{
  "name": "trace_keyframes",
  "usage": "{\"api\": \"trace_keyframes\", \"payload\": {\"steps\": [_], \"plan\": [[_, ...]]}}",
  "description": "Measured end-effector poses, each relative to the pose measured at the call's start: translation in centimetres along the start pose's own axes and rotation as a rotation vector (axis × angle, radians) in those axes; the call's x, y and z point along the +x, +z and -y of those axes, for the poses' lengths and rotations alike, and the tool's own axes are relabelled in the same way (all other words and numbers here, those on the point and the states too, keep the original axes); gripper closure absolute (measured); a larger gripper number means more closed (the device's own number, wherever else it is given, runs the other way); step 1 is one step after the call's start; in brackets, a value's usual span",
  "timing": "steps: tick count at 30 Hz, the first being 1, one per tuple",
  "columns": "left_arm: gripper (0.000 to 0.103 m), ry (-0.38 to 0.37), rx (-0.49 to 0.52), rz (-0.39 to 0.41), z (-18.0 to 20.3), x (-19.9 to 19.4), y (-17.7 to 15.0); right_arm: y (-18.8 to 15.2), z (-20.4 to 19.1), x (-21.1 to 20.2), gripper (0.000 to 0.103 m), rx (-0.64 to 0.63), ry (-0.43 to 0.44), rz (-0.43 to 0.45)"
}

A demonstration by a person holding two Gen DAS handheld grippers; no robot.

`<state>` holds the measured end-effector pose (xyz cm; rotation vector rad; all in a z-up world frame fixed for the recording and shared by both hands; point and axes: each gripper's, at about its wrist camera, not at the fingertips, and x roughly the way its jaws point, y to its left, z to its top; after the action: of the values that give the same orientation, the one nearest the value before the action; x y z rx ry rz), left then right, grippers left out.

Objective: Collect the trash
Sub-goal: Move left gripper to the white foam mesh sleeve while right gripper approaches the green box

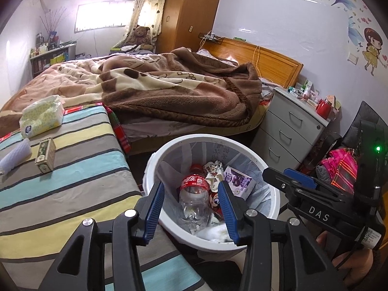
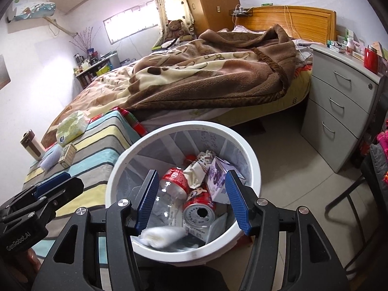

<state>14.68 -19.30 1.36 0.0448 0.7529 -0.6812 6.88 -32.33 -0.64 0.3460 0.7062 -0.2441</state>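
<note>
A brown blanket (image 1: 184, 89) lies crumpled over the bed, and a teddy bear (image 1: 141, 35) sits by the curtain (image 1: 148, 2). Beside the bed stands a grey drawer cabinet (image 2: 339, 111) with a red jar (image 2: 370, 58) on top. A wooden wardrobe (image 1: 191, 12) stands behind.

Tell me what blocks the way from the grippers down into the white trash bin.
Nothing visible does. The left gripper and right gripper both hang open above the white trash bin, whose mouth is uncovered. Inside lie a clear bottle, a red can and a purple carton.
</note>
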Motion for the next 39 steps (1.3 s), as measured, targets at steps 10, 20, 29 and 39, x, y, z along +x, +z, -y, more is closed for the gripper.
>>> {"api": "trace_keyframes", "payload": {"steps": [10,20,29,39], "plan": [[0.056,0.037,-0.039,0.041,-2.3,-2.5,-0.3,0.0,-2.1,-0.3,0.038,-0.027,0.054,0.025],[0.054,0.082,-0.085,0.075,-5.6,-4.8,-0.5,-0.1,-5.2,-0.1,0.038,-0.075,0.110,0.031],[0.054,0.149,-0.117,0.099,-9.6,-6.2,-0.4,0.2,-8.2,0.8,0.033,-0.116,0.150,0.026],[0.054,0.252,-0.198,0.110,-16.9,-7.4,-0.5,0.8,-13.0,3.2,0.033,-0.174,0.209,0.002]]}}
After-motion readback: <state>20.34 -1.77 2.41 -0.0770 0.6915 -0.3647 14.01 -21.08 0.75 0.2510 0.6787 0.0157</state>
